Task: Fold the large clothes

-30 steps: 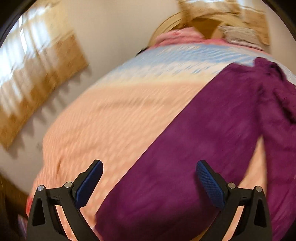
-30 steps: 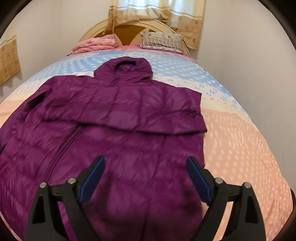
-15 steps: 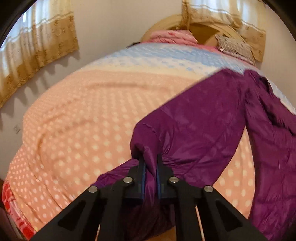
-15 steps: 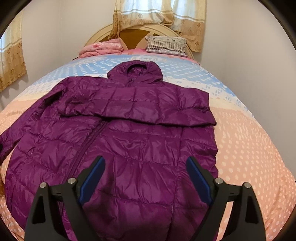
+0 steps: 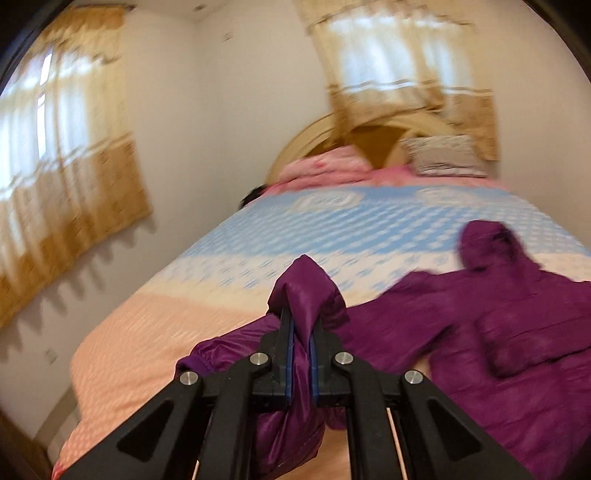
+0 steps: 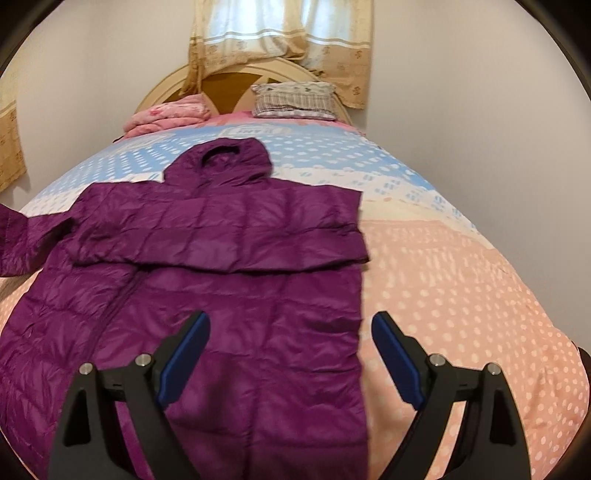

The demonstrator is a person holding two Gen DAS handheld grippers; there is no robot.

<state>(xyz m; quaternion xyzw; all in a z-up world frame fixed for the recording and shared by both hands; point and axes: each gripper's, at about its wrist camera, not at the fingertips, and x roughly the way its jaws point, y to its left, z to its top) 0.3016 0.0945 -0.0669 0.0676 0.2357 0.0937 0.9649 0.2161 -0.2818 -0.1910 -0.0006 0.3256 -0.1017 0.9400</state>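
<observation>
My left gripper point(image 5: 300, 345) is clamped on the sleeve point(image 5: 306, 291) of the purple jacket point(image 6: 221, 258), which lies on the dotted bedspread point(image 6: 461, 277). My right gripper point(image 6: 291, 354) hangs wide open and empty above its hem. Pink blanket point(image 6: 166, 116) and pillow point(image 6: 295, 99) sit by the headboard point(image 6: 229, 79).

Setting: a home bedroom. We record a bed point(image 6: 461, 280) filling most of the room, spread with a dotted cover banded blue toward the head and peach toward the foot. At the head edge we note a rounded wooden headboard point(image 6: 236, 79), a striped pillow point(image 6: 295, 100) and a folded pink blanket point(image 6: 166, 116). We list beige patterned curtains point(image 6: 280, 33) over a window behind the headboard, a second curtained window point(image 5: 62, 177) on the side wall, and plain pale walls point(image 6: 461, 110).
</observation>
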